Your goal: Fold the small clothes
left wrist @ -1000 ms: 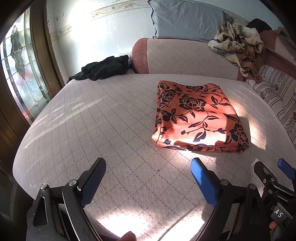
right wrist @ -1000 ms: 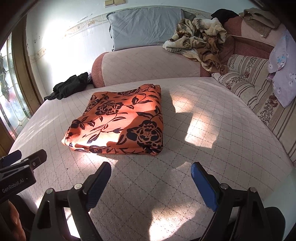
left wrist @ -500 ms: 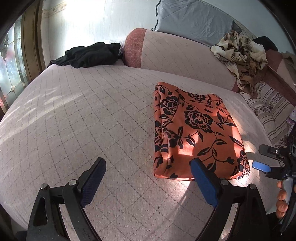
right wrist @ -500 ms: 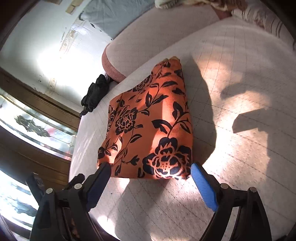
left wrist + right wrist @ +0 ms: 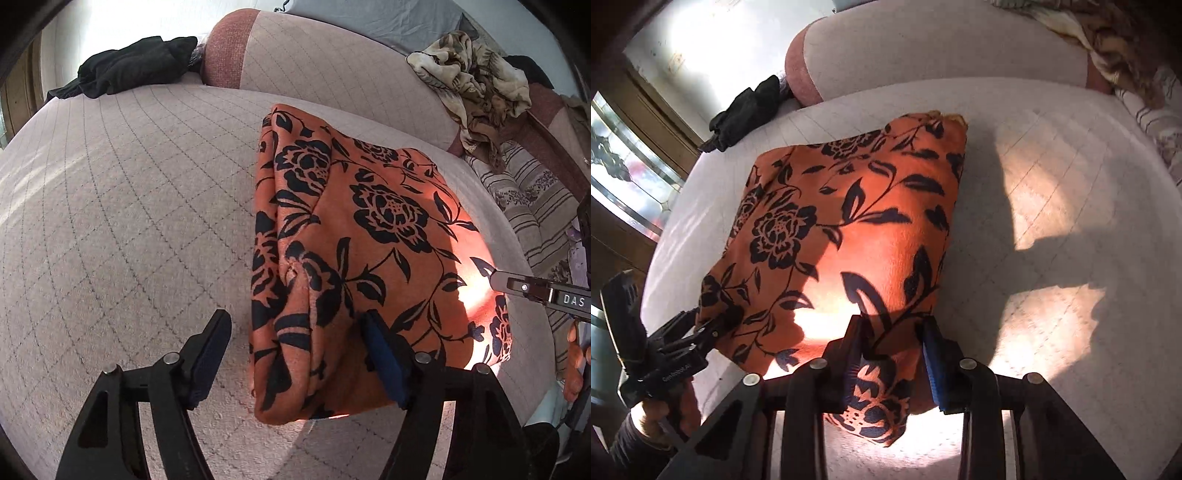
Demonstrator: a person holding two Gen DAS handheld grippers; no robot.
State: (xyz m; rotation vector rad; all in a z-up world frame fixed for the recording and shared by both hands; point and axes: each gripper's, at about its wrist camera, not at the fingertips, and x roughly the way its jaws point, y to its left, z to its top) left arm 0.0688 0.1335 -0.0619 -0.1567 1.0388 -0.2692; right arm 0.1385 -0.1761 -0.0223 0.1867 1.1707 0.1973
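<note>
Both grippers at the near edge of the folded garment.

We find the orange floral garment point(image 5: 369, 236) lying folded on the quilted bed point(image 5: 129, 206). The right gripper point(image 5: 892, 363), jaws just closing, pinches the near right corner between its pads. The left gripper point(image 5: 295, 354), jaws also narrowing, straddles the near left corner; its left pad stands clear, so no grip there. A black garment point(image 5: 125, 66) lies well apart.

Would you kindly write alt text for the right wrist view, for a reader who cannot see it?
The right tool pinches the near corner of a folded orange cloth with black flowers, which lies on a pale quilted bed. The left tool reaches the cloth's other near corner; a black garment lies far back.
</note>
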